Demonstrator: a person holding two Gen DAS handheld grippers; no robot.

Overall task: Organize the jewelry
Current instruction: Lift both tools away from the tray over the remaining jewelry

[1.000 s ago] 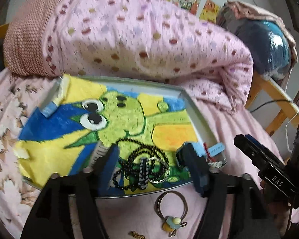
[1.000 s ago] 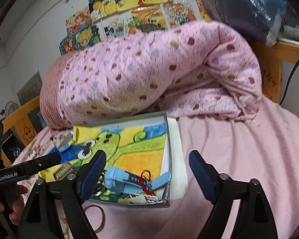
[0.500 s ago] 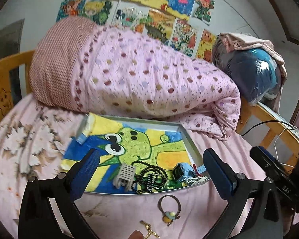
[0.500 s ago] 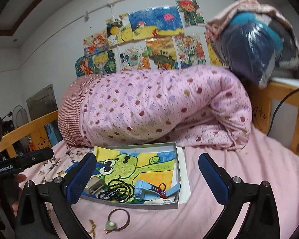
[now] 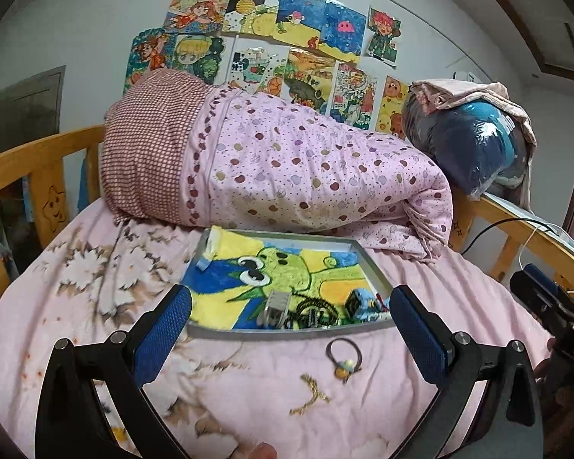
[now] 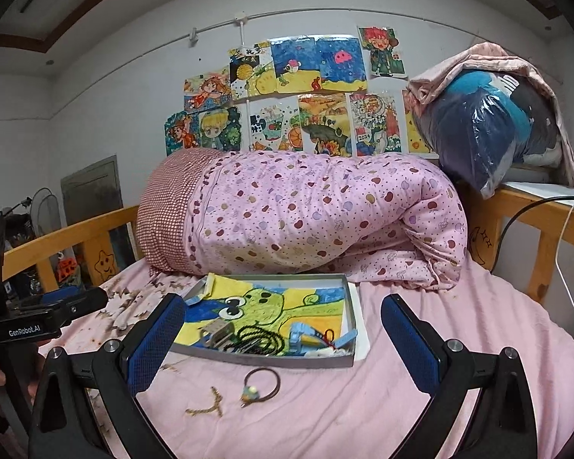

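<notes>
On the pink bed, short of the tray (image 5: pixel 375 271), the hair tie (image 5: pixel 343 355) and gold chain (image 5: pixel 313 396) are lying between both wide-open, empty claws, left claw (image 5: pixel 291 334) and right claw (image 6: pixel 283 340), roughly equally near.

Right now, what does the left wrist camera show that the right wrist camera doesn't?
Only the left wrist view shows the right gripper at its right edge. Only the right wrist view shows the left gripper at its left edge, and a fan behind the bed rail. Both show the tray holding a black bead necklace, with a hair tie and gold chain on the bedsheet before it.
</notes>
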